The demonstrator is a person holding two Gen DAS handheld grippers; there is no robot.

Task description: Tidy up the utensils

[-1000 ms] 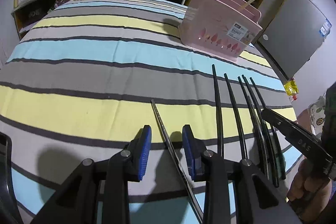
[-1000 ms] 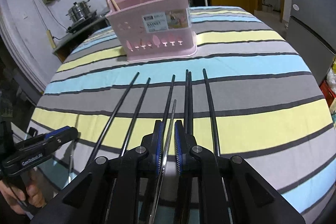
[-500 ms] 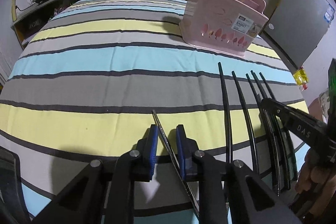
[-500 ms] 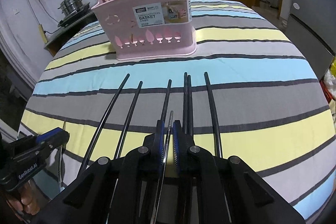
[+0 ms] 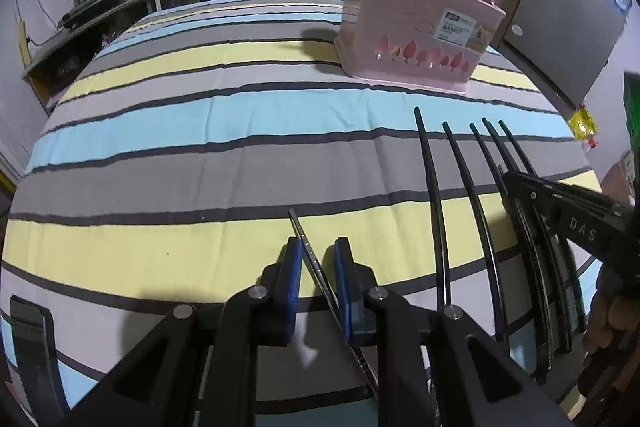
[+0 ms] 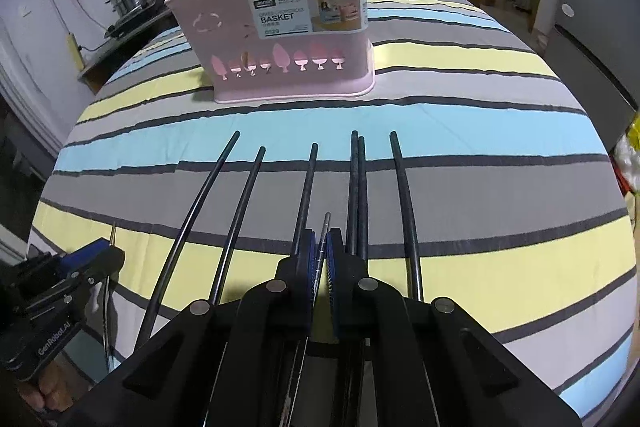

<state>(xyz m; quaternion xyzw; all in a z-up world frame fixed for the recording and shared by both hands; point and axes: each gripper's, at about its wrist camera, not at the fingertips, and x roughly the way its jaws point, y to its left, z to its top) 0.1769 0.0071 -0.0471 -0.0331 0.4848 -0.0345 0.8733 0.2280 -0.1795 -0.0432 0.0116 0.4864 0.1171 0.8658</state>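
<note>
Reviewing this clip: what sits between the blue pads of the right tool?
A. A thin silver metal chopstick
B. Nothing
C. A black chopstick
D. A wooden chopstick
A. In the right wrist view, the right tool has its pads closed on a thin silver chopstick, while the black chopsticks lie on the striped cloth to either side.

Dim indoor light, soft shadows, fisheye-warped dark corners.

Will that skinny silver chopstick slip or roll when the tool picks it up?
Probably a bit slippery: the metal chopstick looks smooth and shiny. The right tool pinches it between blue pads, which should help. It looks thin and straight, so likely stiff, not floppy. Held near one end, it may tilt. If dropped on the striped cloth, it might roll.
</note>
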